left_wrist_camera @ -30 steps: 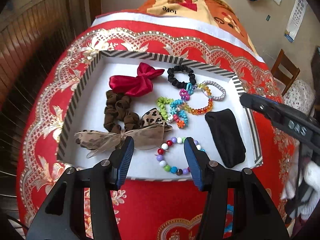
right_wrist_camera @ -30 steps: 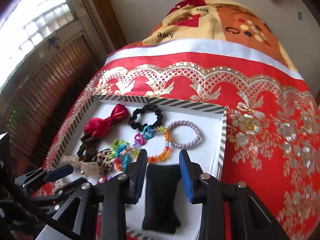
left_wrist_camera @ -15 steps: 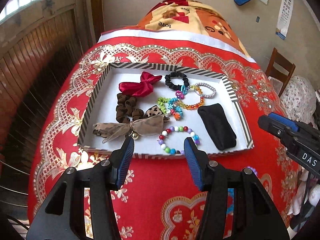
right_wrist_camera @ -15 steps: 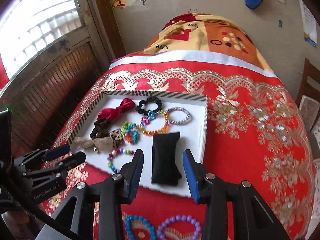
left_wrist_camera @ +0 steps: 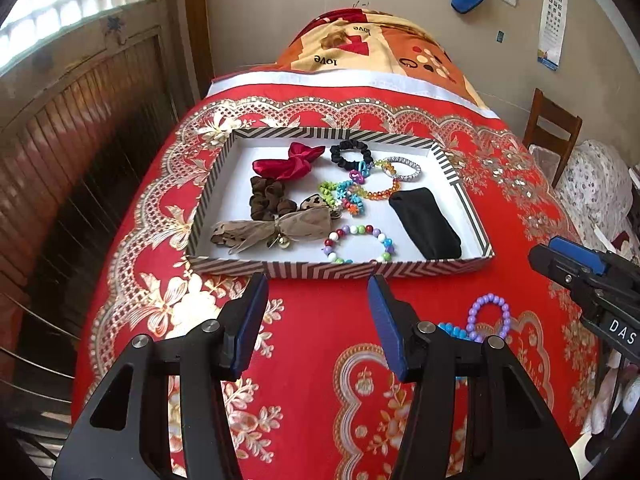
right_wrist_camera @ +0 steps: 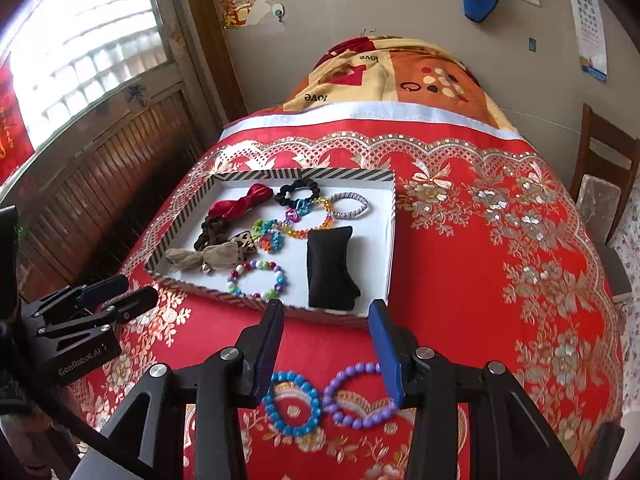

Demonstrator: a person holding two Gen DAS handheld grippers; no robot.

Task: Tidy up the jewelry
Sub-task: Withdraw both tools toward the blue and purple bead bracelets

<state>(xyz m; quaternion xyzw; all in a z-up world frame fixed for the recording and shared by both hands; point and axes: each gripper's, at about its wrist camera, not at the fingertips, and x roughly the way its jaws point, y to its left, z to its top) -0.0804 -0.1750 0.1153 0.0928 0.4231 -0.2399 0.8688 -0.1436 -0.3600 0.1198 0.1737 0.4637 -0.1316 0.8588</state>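
Observation:
A striped tray [left_wrist_camera: 332, 269] [right_wrist_camera: 390, 240] lies on the red cloth. It holds a red bow [left_wrist_camera: 288, 162], a black scrunchie [left_wrist_camera: 351, 154], a brown scrunchie [left_wrist_camera: 266, 200], a leopard bow [left_wrist_camera: 276, 230], several bead bracelets, including a multicolour one [left_wrist_camera: 360, 244] [right_wrist_camera: 256, 278], and a black pouch [left_wrist_camera: 426, 222] [right_wrist_camera: 330, 268]. A blue bracelet [right_wrist_camera: 292, 404] and a purple bracelet [right_wrist_camera: 358, 396] [left_wrist_camera: 488, 316] lie on the cloth in front of the tray. My left gripper [left_wrist_camera: 318, 304] is open and empty before the tray. My right gripper [right_wrist_camera: 326, 334] is open and empty above the two loose bracelets.
The red patterned cloth [left_wrist_camera: 320, 380] covers a bed with a folded orange quilt [left_wrist_camera: 372, 48] at its far end. A wooden-panelled wall and a window [right_wrist_camera: 80, 40] are on the left. A wooden chair [left_wrist_camera: 554, 128] stands at the right.
Both grippers have pulled back from over the tray toward the near edge of the bed. The blue and purple bracelets on the cloth have come into view.

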